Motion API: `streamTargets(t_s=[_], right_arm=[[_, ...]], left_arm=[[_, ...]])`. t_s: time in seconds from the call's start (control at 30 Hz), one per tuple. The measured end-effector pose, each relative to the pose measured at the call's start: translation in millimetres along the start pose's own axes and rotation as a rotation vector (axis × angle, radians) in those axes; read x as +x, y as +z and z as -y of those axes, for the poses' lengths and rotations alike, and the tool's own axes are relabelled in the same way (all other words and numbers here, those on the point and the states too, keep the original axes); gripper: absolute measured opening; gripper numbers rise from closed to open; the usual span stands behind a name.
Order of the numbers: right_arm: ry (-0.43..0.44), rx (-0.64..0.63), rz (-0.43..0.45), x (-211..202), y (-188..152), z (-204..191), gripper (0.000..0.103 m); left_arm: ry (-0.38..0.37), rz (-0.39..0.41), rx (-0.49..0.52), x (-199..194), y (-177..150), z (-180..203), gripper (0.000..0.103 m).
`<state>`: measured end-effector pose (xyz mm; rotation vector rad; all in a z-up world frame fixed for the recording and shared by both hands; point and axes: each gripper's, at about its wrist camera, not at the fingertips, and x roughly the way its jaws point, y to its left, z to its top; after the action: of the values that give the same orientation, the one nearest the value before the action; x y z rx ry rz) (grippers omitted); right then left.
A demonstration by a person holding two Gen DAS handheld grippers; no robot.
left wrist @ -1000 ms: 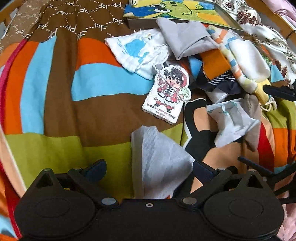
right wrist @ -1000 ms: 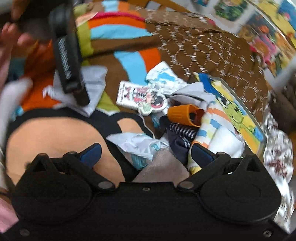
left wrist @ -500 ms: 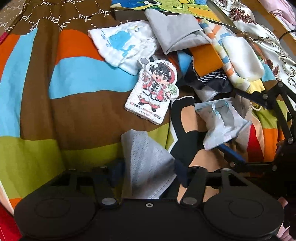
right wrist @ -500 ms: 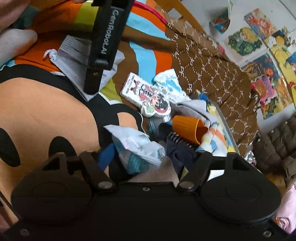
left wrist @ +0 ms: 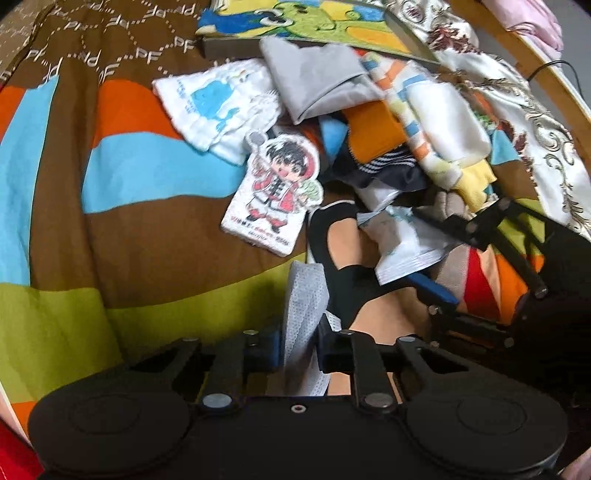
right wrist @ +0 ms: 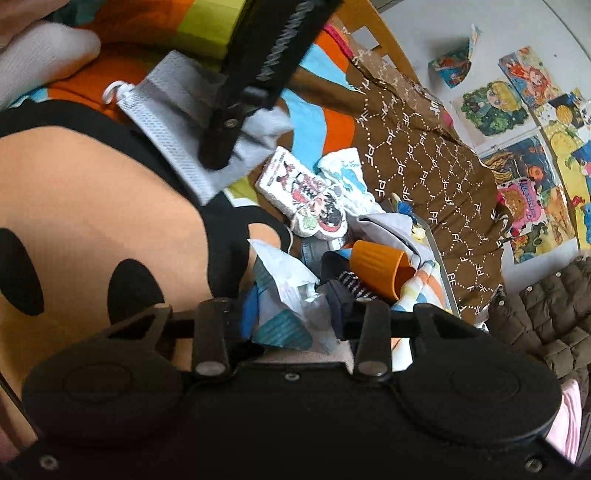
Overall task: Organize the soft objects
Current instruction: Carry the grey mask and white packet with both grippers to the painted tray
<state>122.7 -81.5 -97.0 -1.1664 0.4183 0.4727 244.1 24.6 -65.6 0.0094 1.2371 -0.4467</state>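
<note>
My left gripper (left wrist: pixel 300 349) is shut on a grey face mask (left wrist: pixel 304 310), whose upper edge sticks out ahead of the fingers. In the right wrist view the same mask (right wrist: pixel 173 110) is pinched by the left gripper (right wrist: pixel 218 155) over the bedspread. My right gripper (right wrist: pixel 295 321) is shut on a crumpled white and teal plastic packet (right wrist: pixel 284 280). In the left wrist view that packet (left wrist: pixel 402 251) sits in the right gripper (left wrist: pixel 432 266) at the near edge of a pile of cloths.
A cartoon-figure pad (left wrist: pixel 275 195), a white cloth with a blue whale (left wrist: pixel 218 107), a grey cloth (left wrist: pixel 314 81), an orange ribbed piece (right wrist: pixel 376 269) and a striped towel (left wrist: pixel 436 122) lie heaped together. A dinosaur picture board (left wrist: pixel 314 22) lies behind. A striped bedspread (left wrist: pixel 129 177) is underneath.
Both grippers were open a second ago. The left one has shut on the grey mask, and the right one has moved in and shut on the white packet.
</note>
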Motion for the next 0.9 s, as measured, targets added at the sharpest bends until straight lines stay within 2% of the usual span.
streamTargets(t_s=[0.2,0.47,0.67,0.8,0.9], right_arm=[[-0.036,-0.019,0.026,-5.4,0.6,-3.4,0.025],[-0.156,-0.063,0.119,-19.8,6.4,-5.4,0.025],[-0.331,-0.150,0.207,-25.9,9.6,-10.2,0.025],[-0.465,-0.196,0.243,-20.8,10.2,-6.4,0.025],[-0.527,-0.180,0.255,-17.3,12.9,1.9,0.026]], left_arm=[[-0.023,0.068,-0.006,-11.3,0.4,-0.6,0.014],[-0.057,0.248,-0.034,-43.6,1.5,-4.2,0.014],[-0.080,0.446,-0.082,-76.5,-1.7,-11.1,0.014],[-0.060,0.572,-0.086,-90.3,-0.7,-7.7,0.014],[-0.054,0.674,-0.065,-95.8,10.0,-1.8,0.014]])
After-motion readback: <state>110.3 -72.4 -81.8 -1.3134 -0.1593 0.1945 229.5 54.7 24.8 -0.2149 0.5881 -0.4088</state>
